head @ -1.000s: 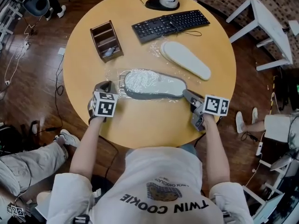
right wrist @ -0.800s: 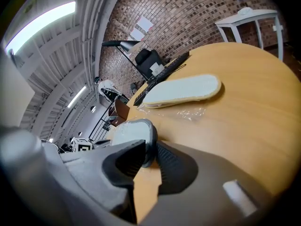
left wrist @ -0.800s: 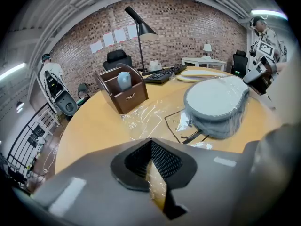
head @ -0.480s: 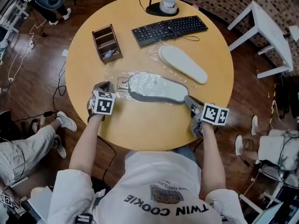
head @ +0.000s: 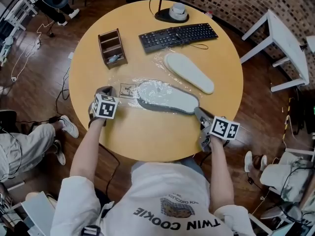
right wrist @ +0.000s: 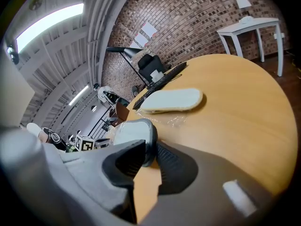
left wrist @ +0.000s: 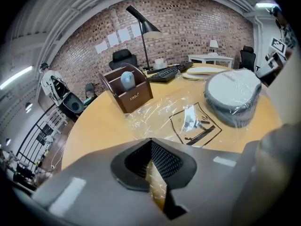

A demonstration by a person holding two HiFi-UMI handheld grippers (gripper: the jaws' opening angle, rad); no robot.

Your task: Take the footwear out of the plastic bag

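Right claw [right wrist: 149, 148]: lower right of the head view, jaws part closed and clamped on the near end of the grey-soled slipper [head: 167, 96].
Left claw [left wrist: 150, 141]: lower left, pinched shut on the clear bag [head: 127, 89].
Bag: crinkly film at the centre of the round wooden table [head: 147, 132], covering the slipper.
Second slipper [head: 189, 73]: white, flat, upper right of centre.
Box [head: 112, 46]: brown, with compartments, upper left, holding a pale blue item [left wrist: 127, 79].
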